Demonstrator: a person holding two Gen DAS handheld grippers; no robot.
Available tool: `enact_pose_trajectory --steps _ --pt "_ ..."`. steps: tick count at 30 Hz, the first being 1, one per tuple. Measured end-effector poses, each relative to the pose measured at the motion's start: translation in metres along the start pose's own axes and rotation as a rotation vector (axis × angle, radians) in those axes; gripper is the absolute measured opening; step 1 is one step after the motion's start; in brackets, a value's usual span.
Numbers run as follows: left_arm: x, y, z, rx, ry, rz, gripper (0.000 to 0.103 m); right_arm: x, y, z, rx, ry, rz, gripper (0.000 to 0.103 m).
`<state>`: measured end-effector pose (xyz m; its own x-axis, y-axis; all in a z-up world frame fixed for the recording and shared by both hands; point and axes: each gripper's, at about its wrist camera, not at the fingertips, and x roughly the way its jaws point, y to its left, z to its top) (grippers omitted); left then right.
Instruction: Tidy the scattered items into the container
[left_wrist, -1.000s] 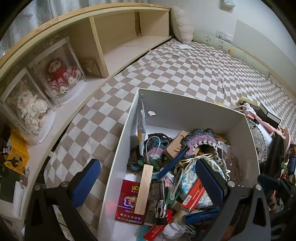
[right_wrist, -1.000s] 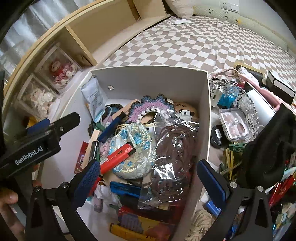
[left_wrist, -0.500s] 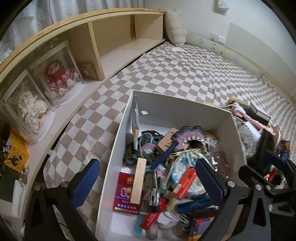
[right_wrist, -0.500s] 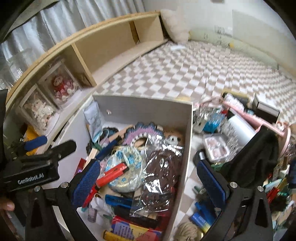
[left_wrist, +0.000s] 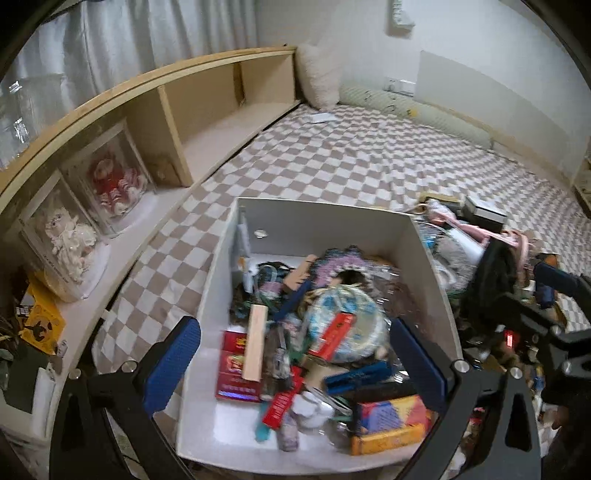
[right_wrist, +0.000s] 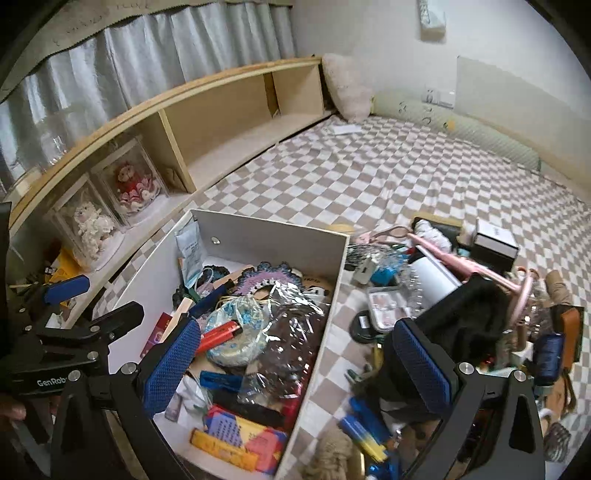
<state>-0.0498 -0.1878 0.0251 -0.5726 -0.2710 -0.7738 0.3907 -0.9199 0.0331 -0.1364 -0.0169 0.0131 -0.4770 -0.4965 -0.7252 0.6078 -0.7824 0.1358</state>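
A white open box (left_wrist: 325, 221) (right_wrist: 273, 236) stands on the checkered bed, crammed with small items: a floral pouch (left_wrist: 343, 321) (right_wrist: 236, 332), a red tube (left_wrist: 332, 332), a wooden block (left_wrist: 255, 343), a crocheted mat (right_wrist: 266, 280) and a crinkly plastic bag (right_wrist: 291, 339). My left gripper (left_wrist: 295, 365) hovers open above the box's near half, nothing between its blue pads. My right gripper (right_wrist: 295, 369) is open too, straddling the box's right wall. Scattered items lie right of the box: a black cloth (right_wrist: 465, 314), a white roll (right_wrist: 432, 280), a pink handle (right_wrist: 465, 266) and a clear case (right_wrist: 384, 302).
A wooden shelf (right_wrist: 221, 110) runs along the left with two boxed dolls (right_wrist: 110, 195). The checkered bedding (right_wrist: 388, 177) stretches open behind the box. A black-and-white box (right_wrist: 495, 240) and more clutter crowd the right. The left gripper's body (right_wrist: 55, 350) shows at the left edge.
Both grippers have risen and pulled back from the box, so more of the bed, shelf and curtain shows. Both stay open and empty.
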Motion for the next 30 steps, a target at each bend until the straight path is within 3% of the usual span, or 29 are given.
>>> enact_pose_trajectory --steps 8,15,30 --pt "-0.029 -0.029 -0.019 0.063 -0.069 -0.057 0.103 -0.043 -0.017 -0.036 -0.049 -0.057 -0.076 0.103" --pt "-0.045 -0.042 -0.036 0.079 -0.097 -0.104 0.103 -0.073 -0.026 -0.044 -0.032 -0.119 -0.108 0.103" --pt "-0.070 -0.053 -0.061 0.110 -0.138 -0.174 0.103 -0.107 -0.027 -0.077 -0.031 -0.149 -0.165 0.103"
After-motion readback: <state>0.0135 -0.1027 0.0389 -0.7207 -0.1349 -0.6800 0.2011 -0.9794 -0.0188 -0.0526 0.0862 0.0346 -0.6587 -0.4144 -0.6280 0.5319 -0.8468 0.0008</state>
